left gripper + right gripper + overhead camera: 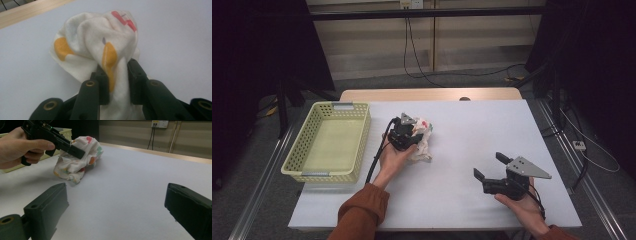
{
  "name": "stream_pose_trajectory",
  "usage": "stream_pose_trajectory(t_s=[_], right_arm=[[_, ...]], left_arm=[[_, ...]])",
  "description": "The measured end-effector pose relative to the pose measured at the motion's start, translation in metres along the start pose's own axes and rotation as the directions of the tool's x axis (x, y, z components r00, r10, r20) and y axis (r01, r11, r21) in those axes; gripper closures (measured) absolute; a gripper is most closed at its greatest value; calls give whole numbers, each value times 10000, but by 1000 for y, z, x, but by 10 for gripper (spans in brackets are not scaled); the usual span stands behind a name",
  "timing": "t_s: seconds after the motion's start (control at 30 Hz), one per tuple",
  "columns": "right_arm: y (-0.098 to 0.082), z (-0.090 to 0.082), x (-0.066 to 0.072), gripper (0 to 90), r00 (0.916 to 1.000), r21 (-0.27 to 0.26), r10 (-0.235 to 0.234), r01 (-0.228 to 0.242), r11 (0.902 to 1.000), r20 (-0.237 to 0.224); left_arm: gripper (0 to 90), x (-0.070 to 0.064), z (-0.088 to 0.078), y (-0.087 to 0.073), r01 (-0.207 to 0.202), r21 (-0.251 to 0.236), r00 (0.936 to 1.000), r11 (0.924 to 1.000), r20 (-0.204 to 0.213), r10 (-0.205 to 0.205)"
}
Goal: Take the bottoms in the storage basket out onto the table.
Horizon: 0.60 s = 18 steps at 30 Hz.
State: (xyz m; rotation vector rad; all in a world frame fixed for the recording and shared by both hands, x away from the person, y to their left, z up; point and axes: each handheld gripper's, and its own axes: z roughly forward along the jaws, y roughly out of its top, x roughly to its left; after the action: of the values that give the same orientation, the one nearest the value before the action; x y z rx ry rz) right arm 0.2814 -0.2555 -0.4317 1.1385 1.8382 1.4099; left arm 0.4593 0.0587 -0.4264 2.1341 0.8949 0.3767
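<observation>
A crumpled white cloth [424,139] with coloured spots lies bunched on the white table [477,125], left of its middle. My left gripper [412,134] is shut on a fold of it. In the left gripper view the cloth [95,37] rises between the two black jaws of the left gripper [118,75], whose pads press on both sides of the fold. The right gripper view shows the cloth [77,162] at far left with the left gripper [75,150] on its top. My right gripper [489,165] rests near the front right of the table, open, with nothing between its fingers [47,205].
A pale yellow plastic basket [294,150] stands at the left edge of the table, with nothing visible inside; its rim [63,130] shows behind the cloth. A wooden strip [432,94] runs along the far edge. Bare tabletop lies between the two grippers.
</observation>
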Motion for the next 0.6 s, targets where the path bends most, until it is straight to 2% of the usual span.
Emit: stream_pose_trajectory(t_s=[0.2,0.23,0.43,0.6], right_arm=[[0,0,0,47,10000,2,9,-9,10000,0],[0,0,0,47,10000,3,10,-10,10000,4],[0,0,0,47,10000,3,16,-16,10000,-27],[0,0,0,47,10000,8,22,-22,10000,-29]], left_arm=[[714,4,9,-4,-12,422,10000,9991,-63,15],[711,3,11,-5,92,426,9999,9991,-51,-90],[695,4,17,-7,54,574,10000,9983,-69,-50],[680,8,23,-11,196,736,9998,9971,-88,-191]])
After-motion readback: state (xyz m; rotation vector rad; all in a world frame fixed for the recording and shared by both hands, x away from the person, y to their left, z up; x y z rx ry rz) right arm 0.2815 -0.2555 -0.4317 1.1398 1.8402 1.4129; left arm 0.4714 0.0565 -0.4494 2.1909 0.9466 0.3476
